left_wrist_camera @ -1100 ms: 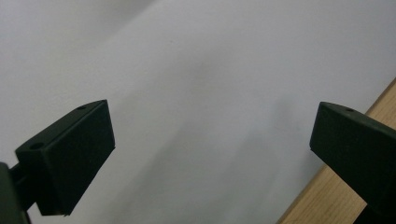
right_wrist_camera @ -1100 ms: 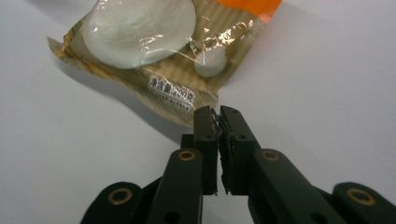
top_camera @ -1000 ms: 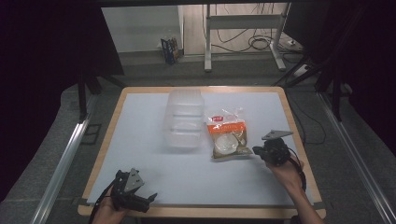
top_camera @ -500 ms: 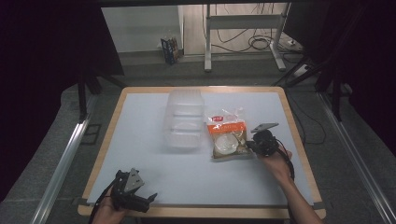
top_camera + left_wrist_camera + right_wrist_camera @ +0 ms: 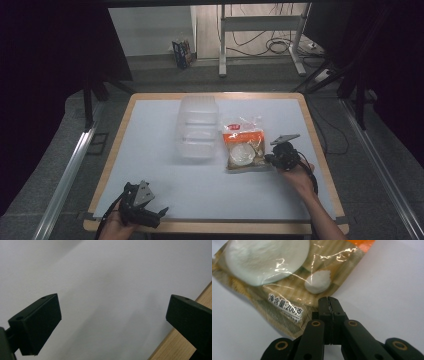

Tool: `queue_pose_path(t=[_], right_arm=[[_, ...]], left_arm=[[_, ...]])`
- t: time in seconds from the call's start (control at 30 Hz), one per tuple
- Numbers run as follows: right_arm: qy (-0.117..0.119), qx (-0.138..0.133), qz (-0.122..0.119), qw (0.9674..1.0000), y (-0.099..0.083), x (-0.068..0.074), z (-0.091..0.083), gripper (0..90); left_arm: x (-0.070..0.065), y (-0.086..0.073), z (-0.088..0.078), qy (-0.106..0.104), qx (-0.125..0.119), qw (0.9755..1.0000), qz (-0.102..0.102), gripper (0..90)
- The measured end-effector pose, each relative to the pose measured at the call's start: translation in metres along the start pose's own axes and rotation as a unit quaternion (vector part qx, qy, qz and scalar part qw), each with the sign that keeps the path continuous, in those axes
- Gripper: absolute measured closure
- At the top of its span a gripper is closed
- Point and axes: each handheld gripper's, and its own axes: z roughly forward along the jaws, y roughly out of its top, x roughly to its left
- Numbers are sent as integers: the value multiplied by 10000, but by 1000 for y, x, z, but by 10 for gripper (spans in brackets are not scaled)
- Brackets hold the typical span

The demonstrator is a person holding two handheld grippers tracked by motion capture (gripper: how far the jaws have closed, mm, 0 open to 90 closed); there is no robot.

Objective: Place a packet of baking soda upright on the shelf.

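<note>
Because my right gripper (image 5: 329, 301) has its jaws pressed together at the near edge of the food packet (image 5: 287, 282), I judge I am pinching its sealed rim, though the film between the tips is hard to make out. The packet lies flat on the white table (image 5: 150, 130), just beside the clear plastic container (image 5: 197, 127), so an edge is the only purchase. My left gripper (image 5: 150, 215) rests wide open and empty at the table's near edge, well apart.
</note>
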Motion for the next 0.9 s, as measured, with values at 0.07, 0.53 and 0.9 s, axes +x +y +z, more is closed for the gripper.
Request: queue_pose_path(t=[0.07,0.53,0.9], right_arm=[[97,22,-27,9999,-3,3,-3,888],[721,166,-309,9968,-13,29,-11,888],[1029,252,-739,9916,-9,61,-7,888]], left_arm=[[0,0,0,0,2,10000,8,0],[-1,1,1,6,3,10000,19,0],[-1,1,2,8,13,10000,36,0]])
